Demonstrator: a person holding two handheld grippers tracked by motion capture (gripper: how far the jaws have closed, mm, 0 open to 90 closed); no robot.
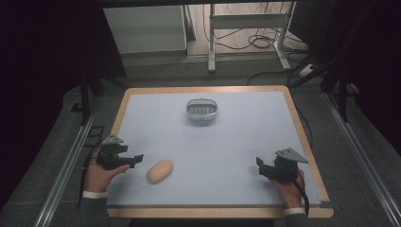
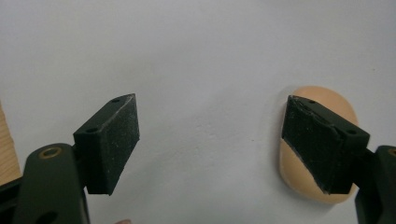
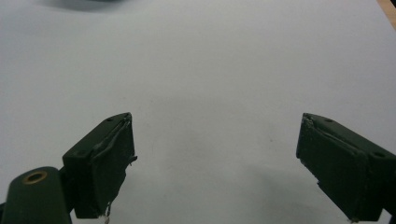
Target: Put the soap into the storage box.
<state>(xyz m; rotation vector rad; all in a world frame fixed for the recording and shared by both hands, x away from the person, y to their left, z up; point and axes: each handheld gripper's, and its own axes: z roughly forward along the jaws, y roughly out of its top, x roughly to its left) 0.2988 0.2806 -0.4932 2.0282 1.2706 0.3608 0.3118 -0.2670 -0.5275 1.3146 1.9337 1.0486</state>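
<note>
the work looks to be at its very start. the bread roll (image 1: 160, 171) lies flat on the blue-grey table mat (image 1: 227, 142), not lifted and not gripped, just beside the tips of the left gripper (image 1: 137, 159) on the side toward the middle of the table. in the left gripper view the roll (image 2: 299, 179) sits behind and partly under one of the two black pads (image 2: 317, 144), off to the side of the gap and not between the pads; the other pad (image 2: 112, 142) stands over bare mat. the left gripper's jaws are spread wide with nothing between them, so it is released and holds nothing.

the right gripper (image 1: 261, 165) rests near the other front corner of the table, well apart from the roll. in its own view the jaws also stand wide apart over empty mat, released, with no thing near its fingers (image 3: 109, 163).

the small grey basket (image 1: 202, 111) stands far ahead of both sets of fingers, toward the back of the mat, and appears empty from the high view.

as a judgement: nothing is done yet. left to do would be lining the left pads around the roll, closing on it, lifting it, and likely carrying it forward to the basket.
</note>
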